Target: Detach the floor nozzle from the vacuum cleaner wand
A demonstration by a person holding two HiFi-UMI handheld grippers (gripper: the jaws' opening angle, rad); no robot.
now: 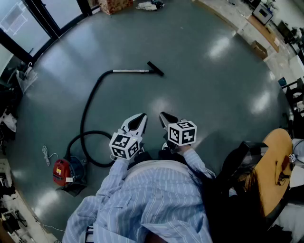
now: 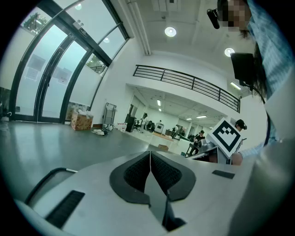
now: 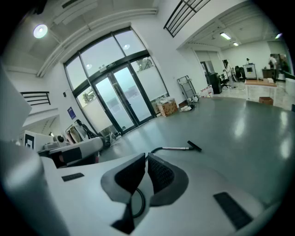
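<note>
The glossy grey floor (image 1: 209,90) carried a red canister vacuum (image 1: 63,172), its black hose (image 1: 87,114) curving to a metal wand (image 1: 130,71) ending in a black floor nozzle (image 1: 155,69); a cardboard box (image 1: 115,5) stood far off.

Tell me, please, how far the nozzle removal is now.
Nothing looks done: the floor nozzle is on the wand, lying on the floor ahead. Nothing is in hand: left gripper and right gripper are shut, empty. Left: walk up, grip both parts, pull them apart.

Striped pale-blue shirt (image 1: 142,199); white left gripper (image 1: 141,117), right gripper (image 1: 164,116), black-and-white marker cubes (image 1: 125,145).
</note>
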